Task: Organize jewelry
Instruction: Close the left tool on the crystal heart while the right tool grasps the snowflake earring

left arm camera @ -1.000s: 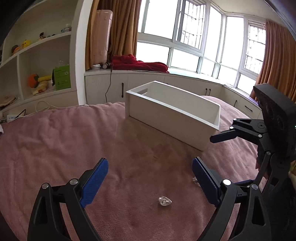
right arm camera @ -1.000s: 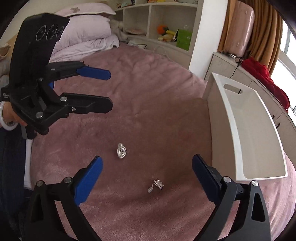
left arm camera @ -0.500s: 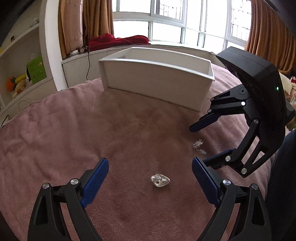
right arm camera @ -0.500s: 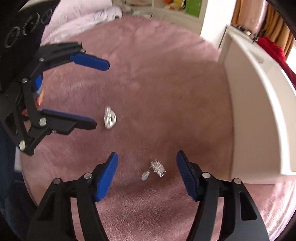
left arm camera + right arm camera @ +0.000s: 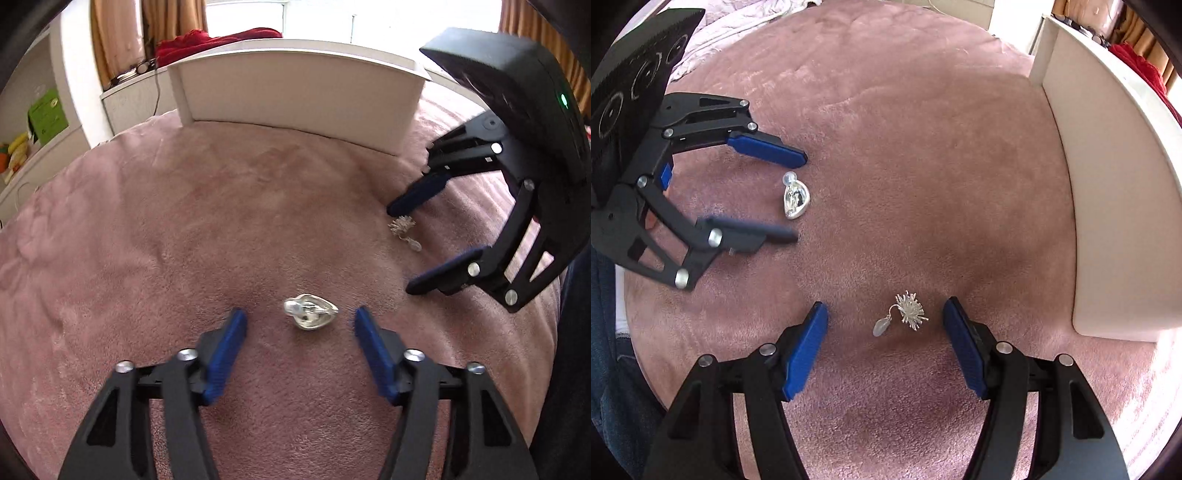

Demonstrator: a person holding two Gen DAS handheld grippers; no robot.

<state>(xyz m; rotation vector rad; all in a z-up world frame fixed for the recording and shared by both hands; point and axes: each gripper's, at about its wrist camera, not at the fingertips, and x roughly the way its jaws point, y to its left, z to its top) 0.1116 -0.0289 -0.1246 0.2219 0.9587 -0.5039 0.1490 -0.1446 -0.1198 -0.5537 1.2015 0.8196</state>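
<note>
Both claws stood apart: left claw [image 5: 299,325] straddled the teardrop earring [image 5: 311,316], right claw [image 5: 884,325] the spiky earring [image 5: 909,312], near the white box [image 5: 1115,192]. Risk: pads snagging the plush blanket [image 5: 923,147], earrings slipping.

My left wrist camera looks low across the bed [image 5: 184,221] toward the window; my right looks steeply down, close. Both share both earrings and the white box [image 5: 1115,184].
</note>
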